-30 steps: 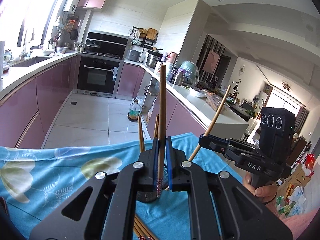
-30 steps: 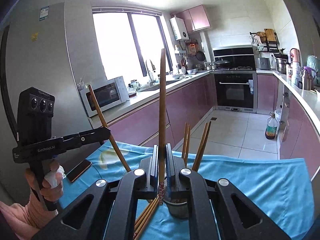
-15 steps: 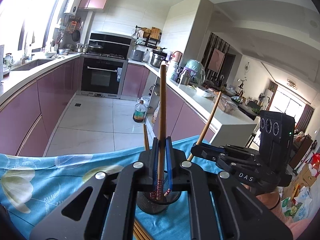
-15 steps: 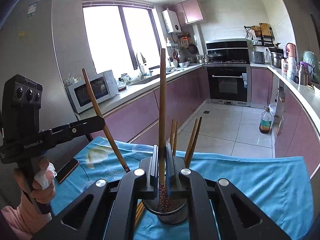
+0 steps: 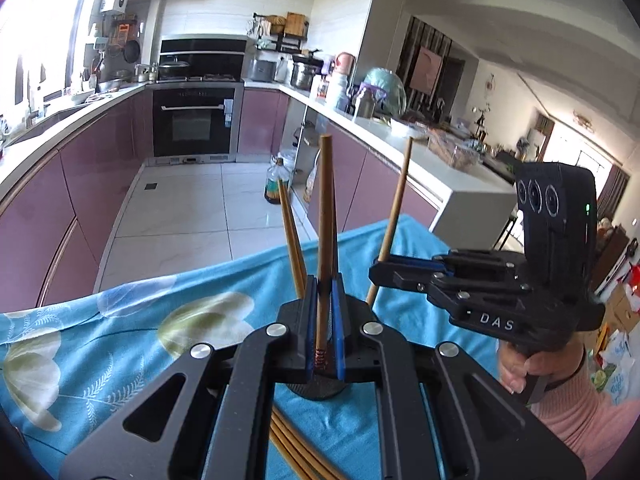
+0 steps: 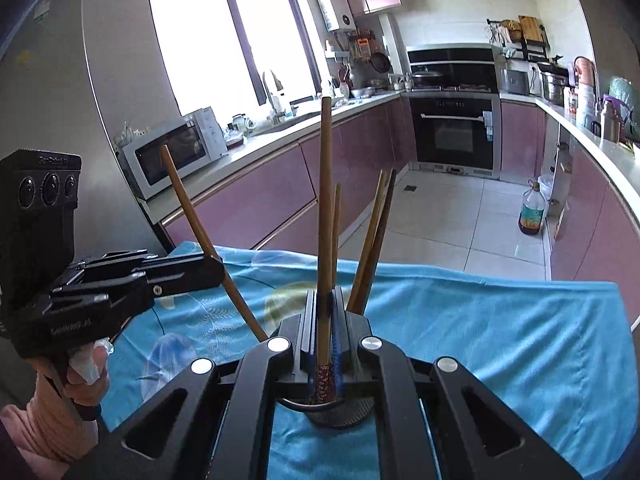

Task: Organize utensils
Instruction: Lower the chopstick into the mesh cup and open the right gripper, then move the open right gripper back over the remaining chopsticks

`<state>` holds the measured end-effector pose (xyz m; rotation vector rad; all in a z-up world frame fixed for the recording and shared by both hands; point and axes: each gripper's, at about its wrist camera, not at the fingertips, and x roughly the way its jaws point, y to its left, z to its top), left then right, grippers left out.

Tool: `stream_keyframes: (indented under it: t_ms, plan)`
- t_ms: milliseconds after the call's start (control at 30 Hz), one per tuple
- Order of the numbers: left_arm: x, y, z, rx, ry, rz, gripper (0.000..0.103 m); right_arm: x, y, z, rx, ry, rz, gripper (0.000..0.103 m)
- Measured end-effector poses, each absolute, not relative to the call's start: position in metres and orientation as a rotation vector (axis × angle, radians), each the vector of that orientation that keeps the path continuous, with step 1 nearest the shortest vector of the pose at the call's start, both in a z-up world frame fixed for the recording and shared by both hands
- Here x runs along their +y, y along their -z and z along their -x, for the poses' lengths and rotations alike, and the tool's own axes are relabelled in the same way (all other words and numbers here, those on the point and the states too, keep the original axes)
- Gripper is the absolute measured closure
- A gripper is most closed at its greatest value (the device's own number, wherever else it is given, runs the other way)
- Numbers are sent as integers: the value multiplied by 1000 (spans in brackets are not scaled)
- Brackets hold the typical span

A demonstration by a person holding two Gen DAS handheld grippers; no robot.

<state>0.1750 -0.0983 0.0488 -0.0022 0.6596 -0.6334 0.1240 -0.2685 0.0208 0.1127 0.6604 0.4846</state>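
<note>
Chopsticks are the business here: each gripper is clamped shut on one, held near its patterned lower end with the long axis close to upright. The left gripper point(image 5: 323, 320) pinches its chopstick point(image 5: 325, 240) so the shaft points to twelve o'clock in its own view, the decorated tip hanging just above the dark mesh holder point(image 5: 320, 390) that peeks out at six o'clock beneath the jaws. The right gripper point(image 6: 324, 332) holds its chopstick point(image 6: 325, 220) the same way, its tip at or just inside the rim of the holder point(image 6: 340, 414) directly below. Seen from the right wrist, the left-hand stick leans toward eleven o'clock, its lower end aimed at the holder's near edge. Several chopsticks point(image 6: 370, 248) already stand in the holder, fanned toward one o'clock. More lie loose on the blue floral cloth point(image 5: 120, 340), at six o'clock in the left view.

By my reading, both tips sit over the holder's mouth, the right one nearer in; what remains is a straight drop along each stick's own axis, then letting go.
</note>
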Motion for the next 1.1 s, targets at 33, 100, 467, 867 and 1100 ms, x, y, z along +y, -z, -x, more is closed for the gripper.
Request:
stream_keyframes:
  t_ms: [33, 100, 467, 867, 1100]
  plan:
    - [-99, -45, -177, 673, 635, -5, 95, -268, -19, -125, 671, -484, -111, 97]
    - [-102, -40, -177, 694, 627, -12, 95, -267, -14, -129, 693, -483, -115, 97]
    - [-106, -18, -210, 780, 577, -20, 95, -270, 0, -143, 742, -449, -151, 95]
    - [-83, -18, -196, 714, 526, 26, 87, -272, -1, -143, 725, -431, -168, 89]
    - [-65, -13, -175, 686, 476, 30, 73, -272, -7, -119, 666, -457, -155, 79]
